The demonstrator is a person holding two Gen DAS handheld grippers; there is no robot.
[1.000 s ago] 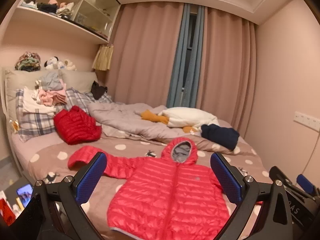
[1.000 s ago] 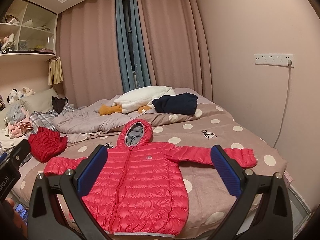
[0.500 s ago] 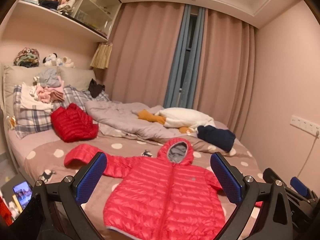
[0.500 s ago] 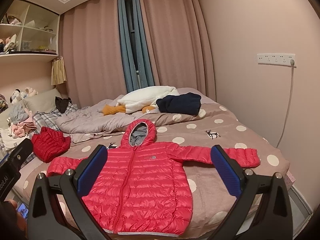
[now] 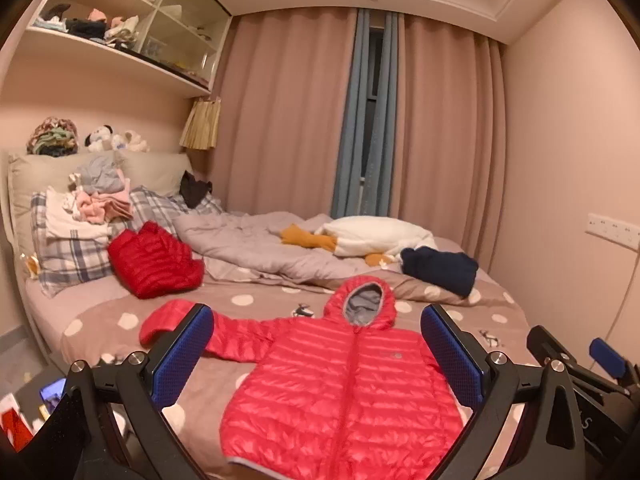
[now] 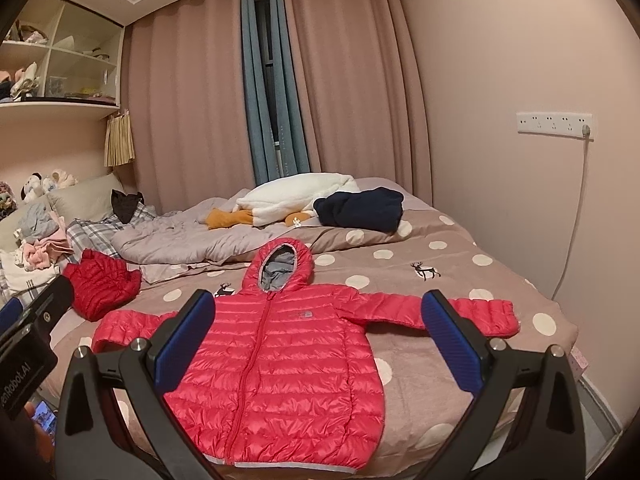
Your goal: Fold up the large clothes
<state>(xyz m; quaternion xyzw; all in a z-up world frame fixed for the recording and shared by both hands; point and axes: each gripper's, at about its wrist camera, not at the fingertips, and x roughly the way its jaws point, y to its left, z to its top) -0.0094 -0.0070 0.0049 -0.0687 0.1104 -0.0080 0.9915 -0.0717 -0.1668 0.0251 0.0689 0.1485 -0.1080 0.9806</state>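
Two grippers hang above the near edge of the bed (image 6: 460, 264), both spread wide and holding nothing: the left gripper (image 5: 316, 352) and the right gripper (image 6: 320, 336). The red jacket (image 6: 288, 356) lies flat on the bed, zipped, sleeves spread, hood toward the grey quilt (image 6: 180, 240). A second red jacket (image 5: 154, 260) sits crumpled beside the pillows.

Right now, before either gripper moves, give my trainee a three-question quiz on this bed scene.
1. True or false: the red hooded jacket lies flat with both sleeves spread out.
2. What state is the left gripper in? A open, holding nothing; B shut on a sleeve; C shut on the hood.
3. Fill in: the bunched red garment lies beside the ____ pillow.

Key: 1 true; 2 A; 3 plaid.
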